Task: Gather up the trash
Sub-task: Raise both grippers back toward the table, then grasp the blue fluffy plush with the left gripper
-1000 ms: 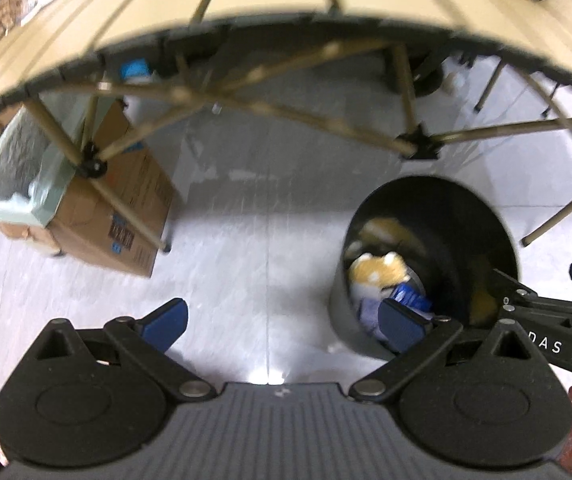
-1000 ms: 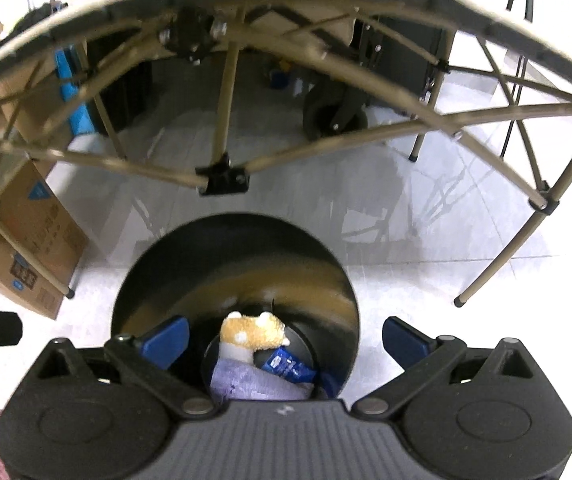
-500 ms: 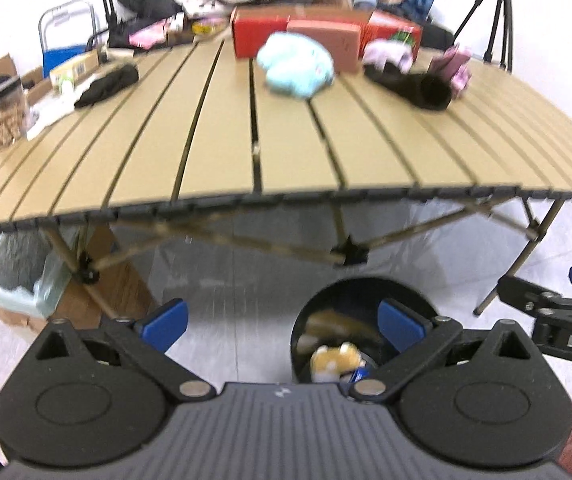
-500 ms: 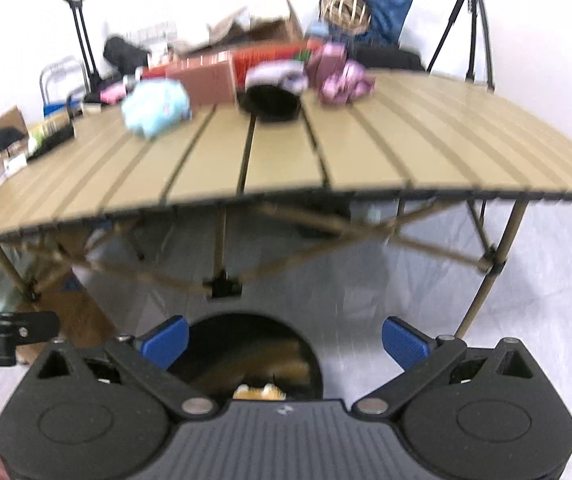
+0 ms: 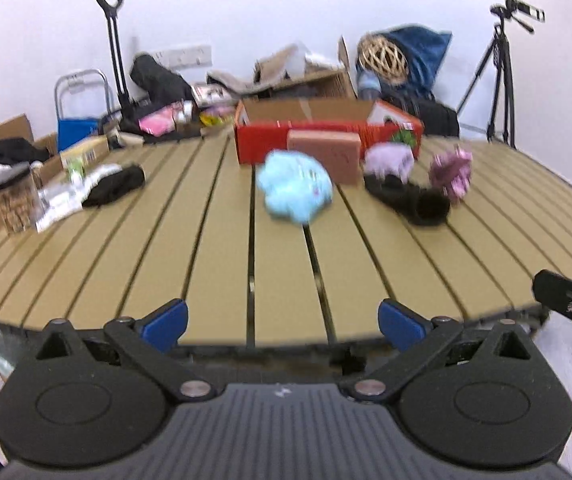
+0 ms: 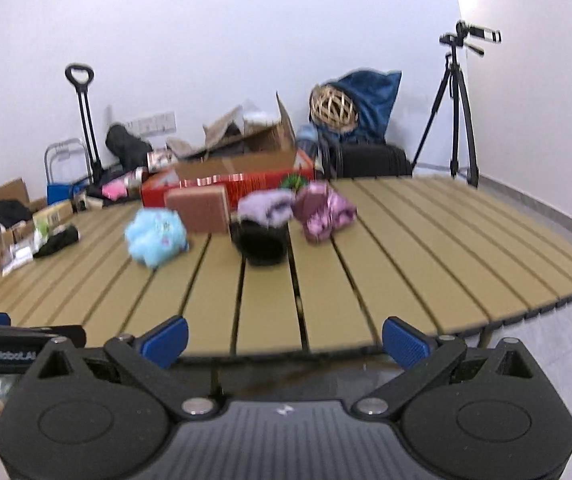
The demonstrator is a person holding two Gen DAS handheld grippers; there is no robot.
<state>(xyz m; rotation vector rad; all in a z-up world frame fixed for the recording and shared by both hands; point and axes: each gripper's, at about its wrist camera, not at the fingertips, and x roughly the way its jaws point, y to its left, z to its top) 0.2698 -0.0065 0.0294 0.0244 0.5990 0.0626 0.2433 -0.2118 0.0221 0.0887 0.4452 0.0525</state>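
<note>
Both views look across a tan slatted table (image 5: pixel 221 248) (image 6: pixel 426 248). On it lie a crumpled light-blue piece (image 5: pixel 294 186) (image 6: pixel 155 236), a lilac piece (image 5: pixel 390 160) (image 6: pixel 265 208) resting on a black item (image 5: pixel 414 202) (image 6: pixel 261 240), and a crumpled magenta wrapper (image 5: pixel 452 172) (image 6: pixel 326 210). My left gripper (image 5: pixel 281 320) is open and empty at the table's near edge. To its right, at the same edge, my right gripper (image 6: pixel 283 336) is also open and empty. All the pieces lie well ahead of both. The image is motion-blurred.
A pink block (image 5: pixel 324 158) and an open red box (image 5: pixel 326 132) stand behind the pieces. Black cloth (image 5: pixel 113 186), a white wrapper (image 5: pixel 61 200) and a jar (image 5: pixel 11 204) are at the table's left. Boxes, a trolley (image 5: pixel 113 52) and a tripod (image 6: pixel 456 108) line the wall.
Both grippers have risen from above the black bin on the floor to table-top height. The bin and the table's underside have dropped out of view; the table top now fills both views.
</note>
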